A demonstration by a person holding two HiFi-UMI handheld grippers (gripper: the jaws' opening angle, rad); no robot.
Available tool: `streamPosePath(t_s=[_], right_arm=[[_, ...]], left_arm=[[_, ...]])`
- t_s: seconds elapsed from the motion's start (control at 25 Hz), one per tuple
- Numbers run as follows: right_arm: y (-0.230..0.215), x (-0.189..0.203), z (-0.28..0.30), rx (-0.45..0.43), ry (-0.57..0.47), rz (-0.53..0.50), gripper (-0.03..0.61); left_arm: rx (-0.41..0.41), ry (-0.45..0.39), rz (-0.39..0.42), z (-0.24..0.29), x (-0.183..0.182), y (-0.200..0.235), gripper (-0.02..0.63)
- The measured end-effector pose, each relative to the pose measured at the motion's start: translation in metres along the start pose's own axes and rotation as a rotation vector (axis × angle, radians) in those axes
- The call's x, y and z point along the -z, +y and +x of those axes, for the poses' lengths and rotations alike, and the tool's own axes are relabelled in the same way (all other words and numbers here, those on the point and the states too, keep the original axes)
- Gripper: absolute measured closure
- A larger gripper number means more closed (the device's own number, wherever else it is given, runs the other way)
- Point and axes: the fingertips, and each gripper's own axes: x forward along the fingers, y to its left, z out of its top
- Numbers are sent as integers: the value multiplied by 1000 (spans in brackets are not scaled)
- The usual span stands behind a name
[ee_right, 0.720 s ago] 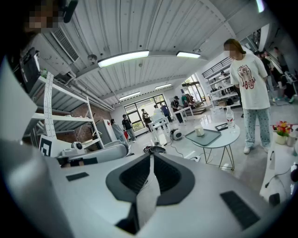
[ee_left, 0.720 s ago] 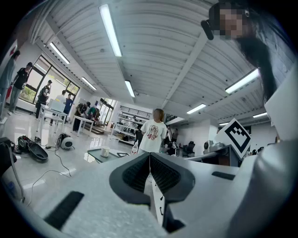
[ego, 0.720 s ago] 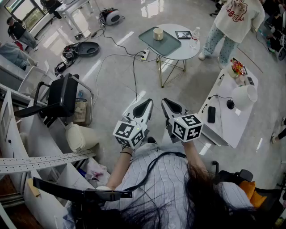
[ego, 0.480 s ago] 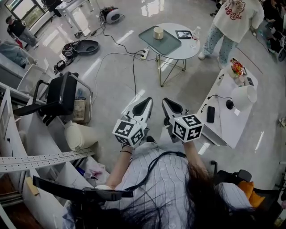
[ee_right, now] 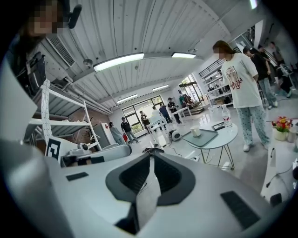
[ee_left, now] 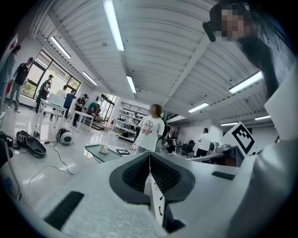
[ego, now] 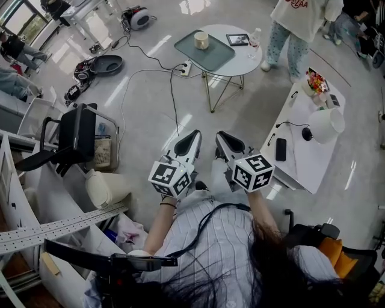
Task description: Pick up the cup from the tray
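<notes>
- A black office chair [ego: 75,135] stands on the floor at the far left, next to white shelving [ego: 36,198].
- The left tool [ego: 192,135] is held low in front of the person, with its marker cube toward the body. Its jaws are clenched, the ribbed pads meeting in a thin line with nothing between them.
- A black cable [ego: 171,90] runs over the pale floor to a power strip [ego: 185,68] beside the legs of the round table [ego: 243,63].
- The cup [ego: 201,40] is pale and squat. It stands upright on the grey-green tray [ego: 218,57], toward the tray's far left corner, well apart from both tools and ahead of them.
- The tray lies on the left part of the round table, and its left end reaches past the table's edge.
- The right tool [ego: 222,136] is just beside the left one and points the same way. Its jaws are also clenched together and it carries nothing.
- Right of the tray on the round table are a small framed picture [ego: 238,40] and a clear bottle [ego: 255,37].
- A person [ego: 298,18] in a white top and patterned trousers stands just beyond the round table, to its right.
- At the right, a white table [ego: 301,165] carries a dark phone [ego: 281,149], a white lamp [ego: 326,125] and a bunch of flowers [ego: 315,80].
</notes>
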Motion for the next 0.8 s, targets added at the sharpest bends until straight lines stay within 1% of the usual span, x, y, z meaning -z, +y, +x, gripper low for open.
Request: streamPosePath(t_s=[0.12,0.28,0.56,0.8], right_arm=[[-15,-5,15,-2,19,-9,532],[-37,-18,44,-12,49,5,531],[-91,-64,96,-48,52,26,532],[-125,-99,130,-76,57,11,531]], left_arm=[[-9,6,-7,20,-1,14,600],[-16,18,-15,49,-9,35,600],[-37,24,-14,121,-29,73,600],[-68,-1,-2,169,-54,99,600]])
